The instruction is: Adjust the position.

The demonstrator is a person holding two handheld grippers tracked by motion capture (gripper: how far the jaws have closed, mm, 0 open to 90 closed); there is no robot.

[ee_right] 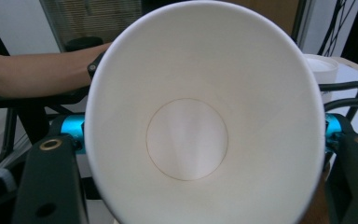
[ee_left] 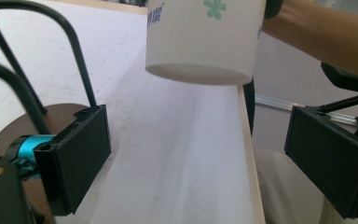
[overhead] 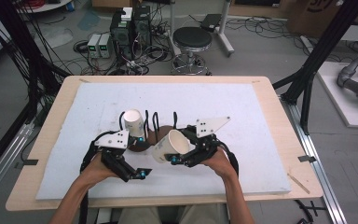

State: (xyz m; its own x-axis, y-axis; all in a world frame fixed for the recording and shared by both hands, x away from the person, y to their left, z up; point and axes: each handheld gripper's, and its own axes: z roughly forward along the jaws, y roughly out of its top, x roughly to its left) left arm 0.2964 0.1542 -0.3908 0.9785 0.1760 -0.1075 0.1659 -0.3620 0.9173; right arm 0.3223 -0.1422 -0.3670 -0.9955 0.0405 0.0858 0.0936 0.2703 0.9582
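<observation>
A white paper cup [overhead: 170,146] with a green flower print hangs tilted above the mat, and my right gripper [overhead: 178,148] is shut on it. Its empty inside [ee_right: 186,140] faces the right gripper [ee_right: 203,158], whose jaws press both sides. A second white cup [overhead: 133,122] stands upside down on a black wire loop of the brown round rack [overhead: 161,135]; it also shows at the edge [ee_right: 321,67]. My left gripper [overhead: 142,156] is open beside the rack, empty. From the left gripper [ee_left: 200,158] the held cup [ee_left: 203,37] hangs ahead and the rack [ee_left: 60,116] lies left.
A white foam mat [overhead: 223,107] covers the wooden table [overhead: 279,121]. The near table edge [ee_left: 249,154] runs close to the left gripper. Behind the table stand a black stool [overhead: 192,39], computer boxes [overhead: 130,28] and cables on the floor. Black frame posts [overhead: 317,56] rise at right.
</observation>
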